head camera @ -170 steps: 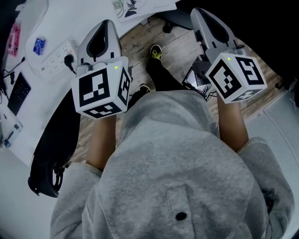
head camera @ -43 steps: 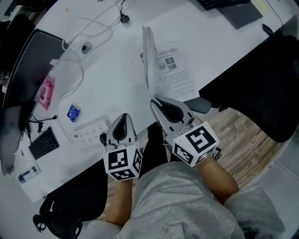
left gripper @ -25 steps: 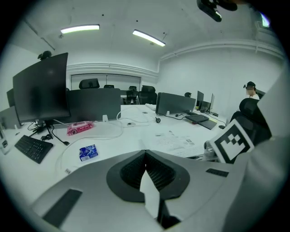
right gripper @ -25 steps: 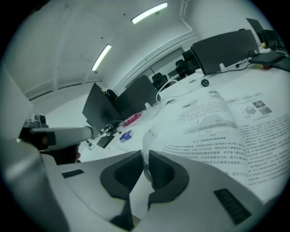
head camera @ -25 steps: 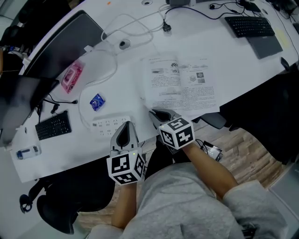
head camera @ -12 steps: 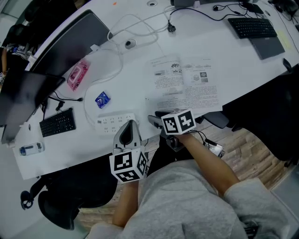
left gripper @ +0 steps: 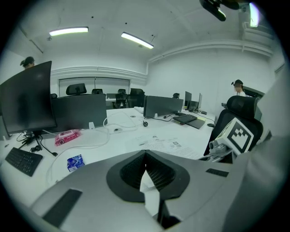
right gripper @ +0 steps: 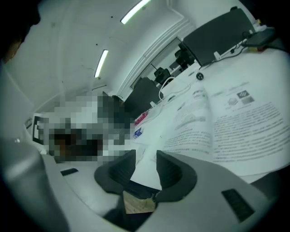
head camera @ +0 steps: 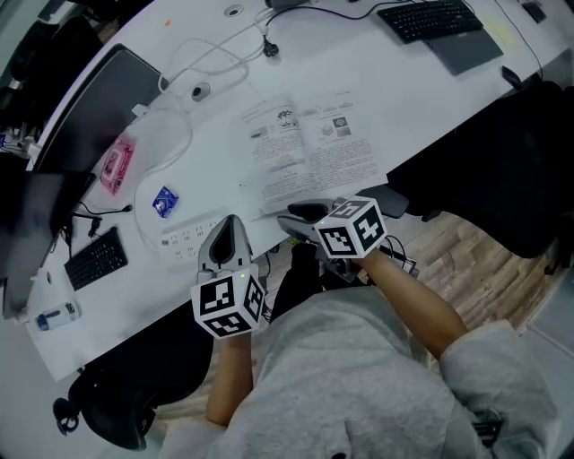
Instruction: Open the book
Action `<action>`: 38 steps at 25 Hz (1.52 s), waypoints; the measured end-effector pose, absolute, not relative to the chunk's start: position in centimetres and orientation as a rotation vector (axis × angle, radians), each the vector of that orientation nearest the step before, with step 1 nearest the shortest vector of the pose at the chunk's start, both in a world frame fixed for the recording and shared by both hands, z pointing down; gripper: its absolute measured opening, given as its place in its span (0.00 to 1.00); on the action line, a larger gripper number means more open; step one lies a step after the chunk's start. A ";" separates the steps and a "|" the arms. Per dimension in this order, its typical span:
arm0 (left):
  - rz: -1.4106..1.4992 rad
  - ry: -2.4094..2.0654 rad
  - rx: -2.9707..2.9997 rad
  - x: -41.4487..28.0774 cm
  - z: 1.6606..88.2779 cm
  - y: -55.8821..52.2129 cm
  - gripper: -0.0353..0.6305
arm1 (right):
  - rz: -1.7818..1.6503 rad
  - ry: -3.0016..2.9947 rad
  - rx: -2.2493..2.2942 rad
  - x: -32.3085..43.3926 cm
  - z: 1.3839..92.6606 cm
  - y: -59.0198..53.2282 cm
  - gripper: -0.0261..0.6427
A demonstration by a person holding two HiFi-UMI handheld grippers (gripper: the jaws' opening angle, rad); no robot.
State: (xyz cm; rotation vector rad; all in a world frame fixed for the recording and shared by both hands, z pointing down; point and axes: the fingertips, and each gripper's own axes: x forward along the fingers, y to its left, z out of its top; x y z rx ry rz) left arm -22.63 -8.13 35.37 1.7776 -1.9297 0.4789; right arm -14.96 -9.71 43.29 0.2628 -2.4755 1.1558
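Observation:
The book lies flat and open on the white table, both printed pages facing up. It also shows in the left gripper view and the right gripper view. My right gripper hovers at the table's front edge, just short of the book's near edge. Its jaws stand open with nothing between them. My left gripper is to the left, over the table edge near the power strip. Its fingertips meet, shut on nothing.
A white power strip, a blue packet, a pink packet and a looped white cable lie left of the book. A dark monitor stands at the far left, a keyboard at the back, a black chair to the right.
The pages that stood upright in my right gripper now lie flat and open. That gripper has let go, opened and drawn back to the table's edge. The left one shifted a little.

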 end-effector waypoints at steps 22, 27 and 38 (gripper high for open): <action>0.410 -1.863 2.107 -12.3 29.8 -7.7 0.07 | 0.326 -2.608 1.136 15.1 29.2 -10.4 0.12; 0.377 -1.857 2.128 -10.9 29.4 -7.2 0.07 | 0.451 -2.579 1.360 18.6 29.5 -9.7 0.11; 0.346 -1.874 2.144 -10.5 28.6 -7.0 0.07 | 0.430 -2.583 1.428 19.7 28.5 -9.9 0.11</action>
